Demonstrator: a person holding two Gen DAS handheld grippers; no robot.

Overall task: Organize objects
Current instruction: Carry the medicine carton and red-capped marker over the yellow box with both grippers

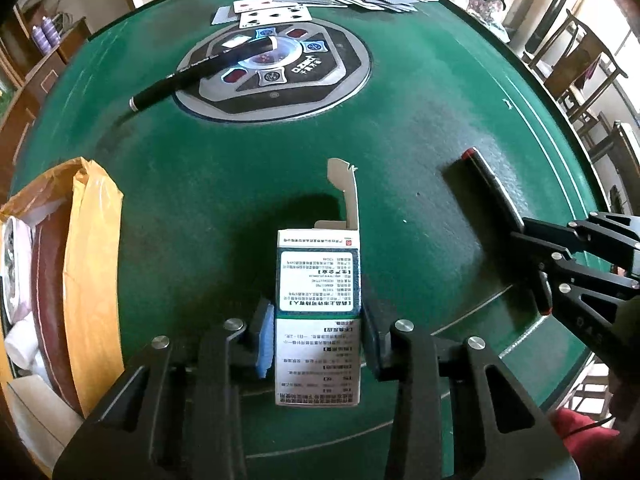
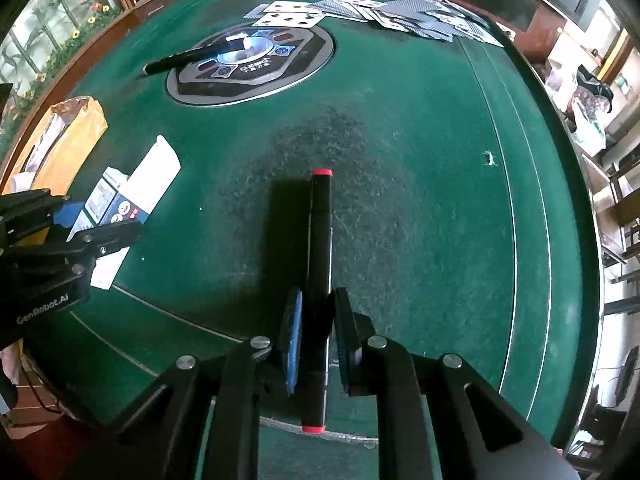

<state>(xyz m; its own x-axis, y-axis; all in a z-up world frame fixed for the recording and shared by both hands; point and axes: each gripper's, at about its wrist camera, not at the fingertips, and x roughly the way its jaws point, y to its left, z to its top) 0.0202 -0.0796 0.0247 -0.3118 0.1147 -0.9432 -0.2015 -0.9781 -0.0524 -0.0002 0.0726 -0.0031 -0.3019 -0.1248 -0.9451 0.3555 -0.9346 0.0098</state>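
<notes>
Envelope: yellow padded envelope (image 1: pixel 94 264) is lying at the left edge of the green felt table (image 1: pixel 420 128), its mouth gaping open; the contents are too unclear to name.
Pen: black pen (image 1: pixel 200 72) is resting tilted, far end propped on the round control panel (image 1: pixel 276 76) at the table's centre, near end touching the felt.
Left gripper: left gripper (image 1: pixel 318 344) is clamping the medicine box (image 1: pixel 318 312) across its narrow sides, both blue-padded fingers (image 1: pixel 264 344) pressing against the carton.
Medicine box: white and blue carton is sitting between the left jaws, just beside the envelope, top flap (image 1: pixel 344 196) standing open and pointing away from the camera.
Right gripper: right gripper (image 2: pixel 316 336) is gripping the black marker (image 2: pixel 318 280) near its middle, jaws closing on the barrel.
Marker: red-capped at both ends, it is lying along the gripper's axis over the felt; whether it is touching the felt cannot be told.
Playing cards: playing cards (image 2: pixel 400 12) are lying scattered, overlapping, along the far edge, well apart from both grippers.
Chairs: wooden chairs (image 1: pixel 576 64) are standing beyond the right rim.
</notes>
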